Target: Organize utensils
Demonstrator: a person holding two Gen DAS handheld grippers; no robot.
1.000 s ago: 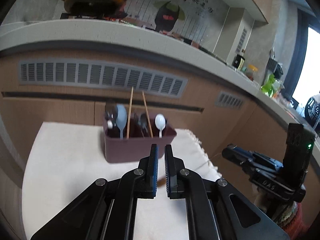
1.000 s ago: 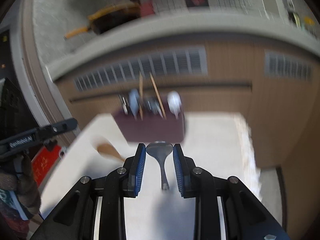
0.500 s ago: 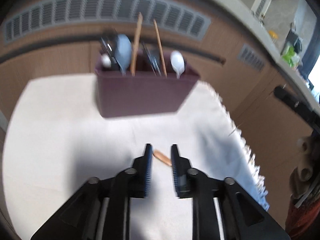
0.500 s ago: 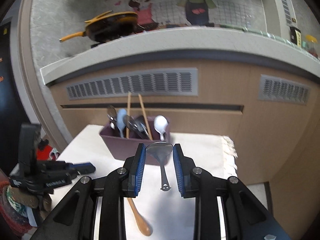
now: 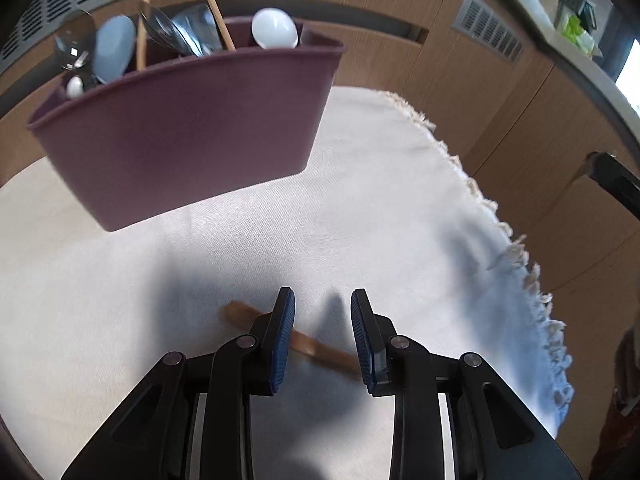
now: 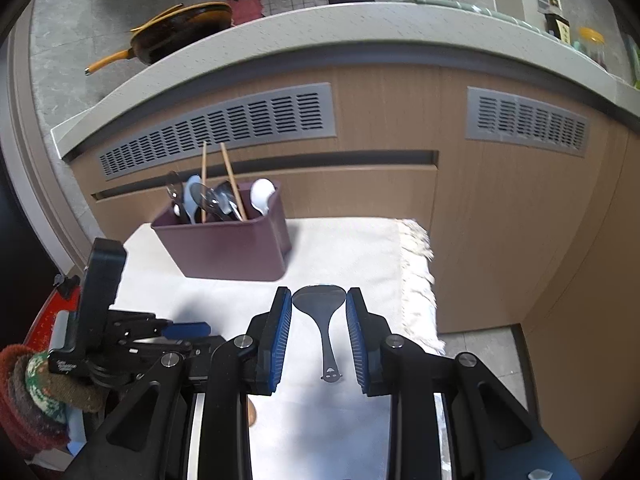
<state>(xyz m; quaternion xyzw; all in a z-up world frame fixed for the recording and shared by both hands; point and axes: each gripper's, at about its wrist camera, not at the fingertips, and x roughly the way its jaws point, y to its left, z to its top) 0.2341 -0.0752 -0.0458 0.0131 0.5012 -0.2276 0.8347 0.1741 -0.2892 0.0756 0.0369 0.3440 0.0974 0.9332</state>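
A maroon utensil holder (image 5: 188, 136) (image 6: 228, 248) stands on a white cloth (image 5: 360, 220) and holds spoons and chopsticks. A wooden spoon handle (image 5: 316, 346) lies on the cloth. My left gripper (image 5: 323, 332) is open, low over the cloth, its fingers on either side of that handle. My right gripper (image 6: 319, 330) is shut on a metal spoon (image 6: 322, 312), bowl pointing forward, held above the cloth in front of the holder. The left gripper also shows in the right wrist view (image 6: 186, 330), at lower left.
The cloth's fringed right edge (image 6: 416, 264) hangs over the table side. A wooden cabinet front with grey vents (image 6: 224, 132) rises behind the holder. A counter above carries a yellow-handled pan (image 6: 180, 36).
My left gripper has dropped down and forward toward the cloth and opened around the wooden spoon handle. My right gripper has kept the metal spoon and hardly moved.
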